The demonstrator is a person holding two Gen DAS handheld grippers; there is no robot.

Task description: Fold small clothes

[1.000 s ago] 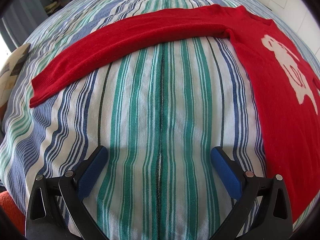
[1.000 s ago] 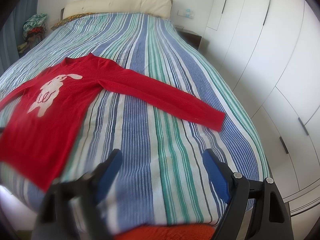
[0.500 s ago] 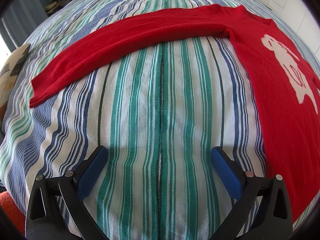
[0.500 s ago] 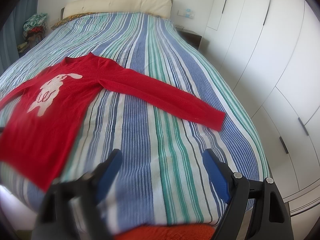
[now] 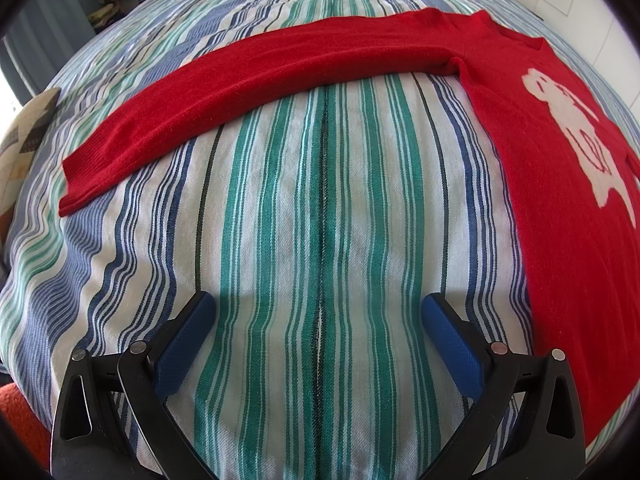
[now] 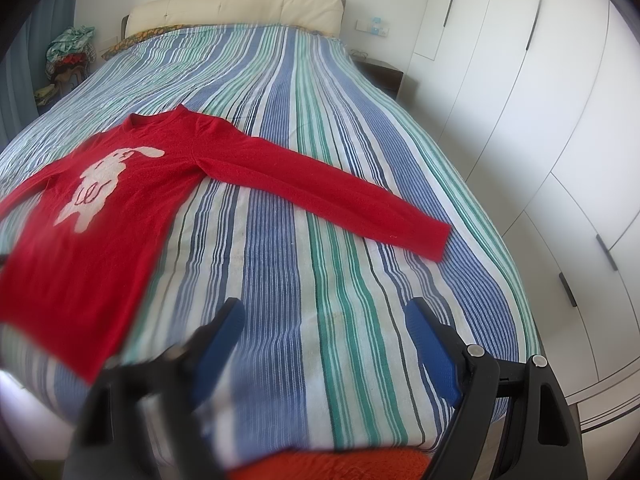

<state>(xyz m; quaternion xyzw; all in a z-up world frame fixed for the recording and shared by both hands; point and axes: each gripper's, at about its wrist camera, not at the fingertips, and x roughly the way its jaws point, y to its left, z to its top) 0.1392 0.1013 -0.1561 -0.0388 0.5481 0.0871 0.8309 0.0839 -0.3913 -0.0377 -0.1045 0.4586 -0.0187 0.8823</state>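
Now, your sweater: red sweater (image 6: pixel 132 200) flat, sleeves outspread on the striped bed (image 6: pixel 340 272).
Your left gripper (image 5: pixel 318 312): fingers apart, empty.
Your right gripper (image 6: pixel 326 316): fingers apart, empty.

Red sweater (image 6: pixel 132 208), white motif; blue-green-white striped bedspread (image 6: pixel 320 240).

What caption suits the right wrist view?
Open right gripper above a striped bed; red sweater lies flat, unfolded.
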